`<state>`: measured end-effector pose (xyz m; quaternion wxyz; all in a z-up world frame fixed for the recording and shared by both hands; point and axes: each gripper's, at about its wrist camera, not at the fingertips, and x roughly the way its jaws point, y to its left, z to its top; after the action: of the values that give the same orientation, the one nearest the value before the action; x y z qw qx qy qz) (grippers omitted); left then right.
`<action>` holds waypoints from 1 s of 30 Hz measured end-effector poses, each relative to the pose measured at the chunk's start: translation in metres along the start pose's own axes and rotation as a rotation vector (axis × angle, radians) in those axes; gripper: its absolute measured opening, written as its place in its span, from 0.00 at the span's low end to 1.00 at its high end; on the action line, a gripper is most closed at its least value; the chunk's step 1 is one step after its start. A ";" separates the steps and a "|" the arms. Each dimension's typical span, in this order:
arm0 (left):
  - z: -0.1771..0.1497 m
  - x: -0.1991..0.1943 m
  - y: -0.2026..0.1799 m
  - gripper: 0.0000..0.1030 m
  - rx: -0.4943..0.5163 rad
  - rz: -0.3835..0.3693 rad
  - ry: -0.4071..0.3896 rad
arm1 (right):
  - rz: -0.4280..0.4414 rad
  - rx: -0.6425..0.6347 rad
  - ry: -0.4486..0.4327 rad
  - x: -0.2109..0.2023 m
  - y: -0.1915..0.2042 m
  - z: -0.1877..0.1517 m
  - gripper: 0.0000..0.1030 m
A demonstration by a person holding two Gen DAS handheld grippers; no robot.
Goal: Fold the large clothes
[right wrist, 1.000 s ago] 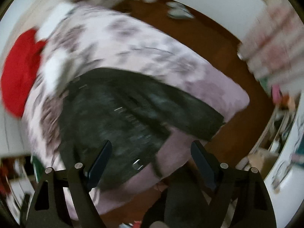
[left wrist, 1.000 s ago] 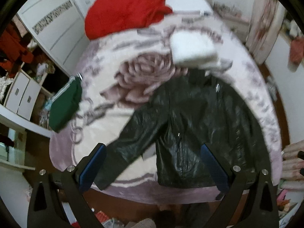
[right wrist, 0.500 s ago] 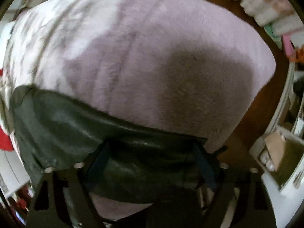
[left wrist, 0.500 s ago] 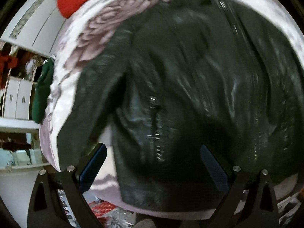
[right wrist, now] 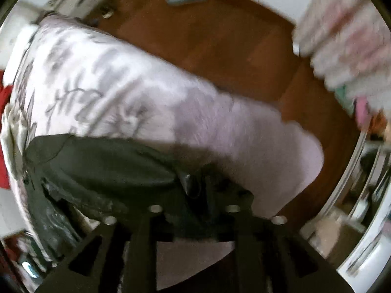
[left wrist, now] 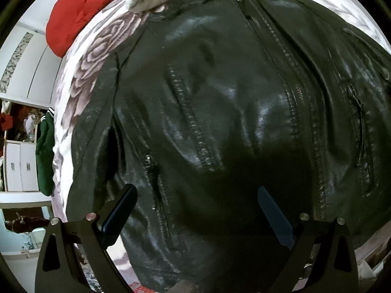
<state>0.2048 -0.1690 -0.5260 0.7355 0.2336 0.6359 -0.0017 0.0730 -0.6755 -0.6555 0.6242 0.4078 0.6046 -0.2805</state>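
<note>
Black leather jacket [left wrist: 220, 122] lies spread on the bed [right wrist: 122, 85], unfolded; the right gripper [right wrist: 193, 190] pinches its sleeve end at six o'clock, the left gripper [left wrist: 195, 210] gapes above the front.

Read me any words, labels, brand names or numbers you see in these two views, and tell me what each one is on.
There is no readable text in either view.
Black leather jacket: zips and seams only, no visible label or brand.
Pale pink floral blanket: a printed pattern, no lettering.
White drawer cabinet: plain fronts with handles.
The right wrist view is too motion-blurred to read anything in the background.
</note>
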 end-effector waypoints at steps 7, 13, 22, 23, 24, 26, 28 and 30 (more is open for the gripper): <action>-0.007 0.024 -0.005 0.98 -0.018 -0.043 0.002 | 0.457 0.437 -0.009 0.019 -0.074 -0.119 0.58; -0.005 0.039 -0.003 0.98 -0.075 -0.095 0.030 | 0.719 0.660 -0.156 0.084 -0.081 -0.128 0.59; -0.004 0.049 0.012 1.00 -0.138 -0.163 0.031 | 0.892 0.845 -0.331 0.096 -0.066 -0.103 0.06; -0.003 0.049 0.013 1.00 -0.138 -0.165 0.030 | 0.848 0.822 -0.337 0.087 -0.062 -0.098 0.05; -0.004 0.048 0.013 1.00 -0.140 -0.169 0.029 | 0.811 0.796 -0.356 0.075 -0.060 -0.094 0.05; -0.004 0.049 0.018 1.00 -0.153 -0.189 0.036 | 0.753 0.742 -0.398 0.046 -0.054 -0.086 0.05; -0.003 0.051 0.023 1.00 -0.175 -0.202 0.037 | 0.713 0.678 -0.400 0.019 -0.052 -0.083 0.05; -0.003 0.053 0.027 1.00 -0.195 -0.214 0.039 | 0.682 0.601 -0.412 -0.015 -0.046 -0.078 0.05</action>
<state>0.2205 -0.1279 -0.5669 0.7378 0.0920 0.6686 -0.0137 -0.0087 -0.6347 -0.6440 0.6418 0.6803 0.1934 -0.2966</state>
